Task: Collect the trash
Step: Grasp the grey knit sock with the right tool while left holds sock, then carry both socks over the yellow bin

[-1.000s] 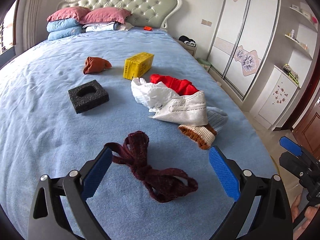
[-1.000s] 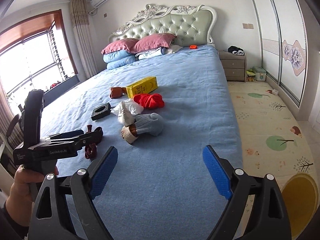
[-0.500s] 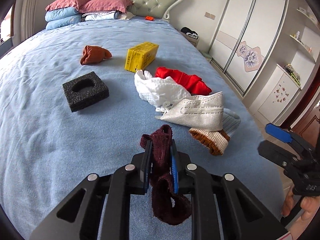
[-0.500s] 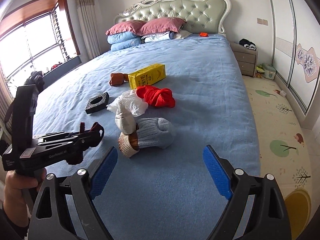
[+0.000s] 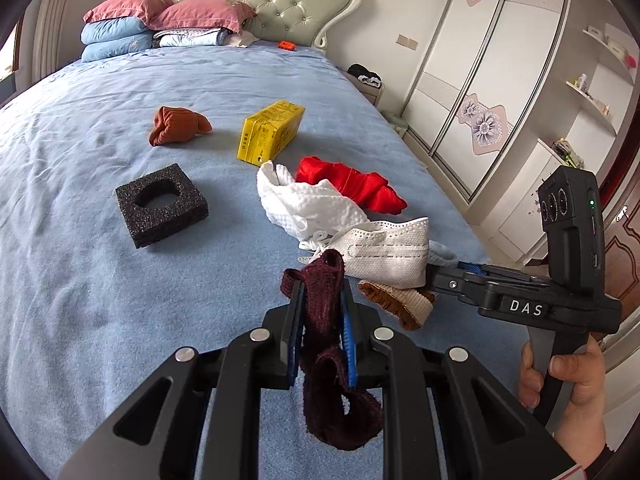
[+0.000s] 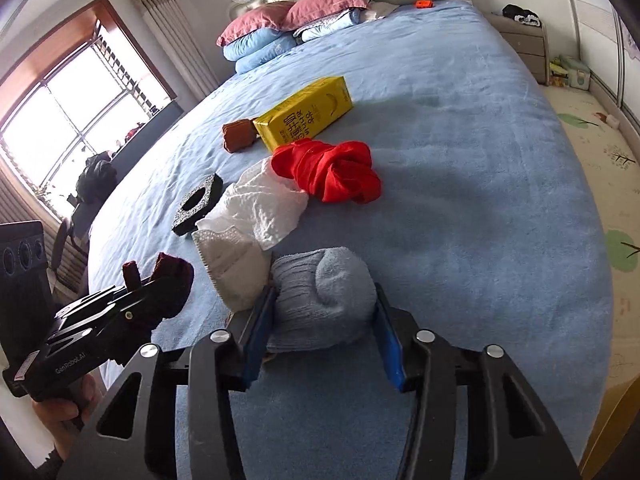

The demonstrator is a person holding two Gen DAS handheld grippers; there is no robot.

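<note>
My left gripper (image 5: 320,304) is shut on a dark maroon knitted cloth (image 5: 326,320) and holds it above the blue bed (image 5: 80,280); the cloth hangs down between the arms. It also shows in the right wrist view (image 6: 168,280). My right gripper (image 6: 324,312) has its jaws around a light blue sock (image 6: 320,296) with a brown cuff (image 5: 400,304), pads touching or nearly touching its sides. A white face mask (image 5: 392,244), crumpled white paper (image 5: 304,200), a red cloth (image 5: 352,184), a yellow carton (image 5: 272,130), a black foam block (image 5: 160,204) and an orange-brown cloth (image 5: 176,124) lie on the bed.
Pillows (image 5: 160,20) and a tufted headboard (image 5: 248,0) are at the far end. A wardrobe (image 5: 500,80) and nightstand (image 6: 520,40) stand right of the bed. A patterned floor mat (image 6: 592,160) lies beside the bed. A window (image 6: 60,120) is on the left.
My left gripper closed on the maroon cloth and lifted it off the bed. My right gripper moved forward and down to the blue sock and narrowed its jaws around it.
</note>
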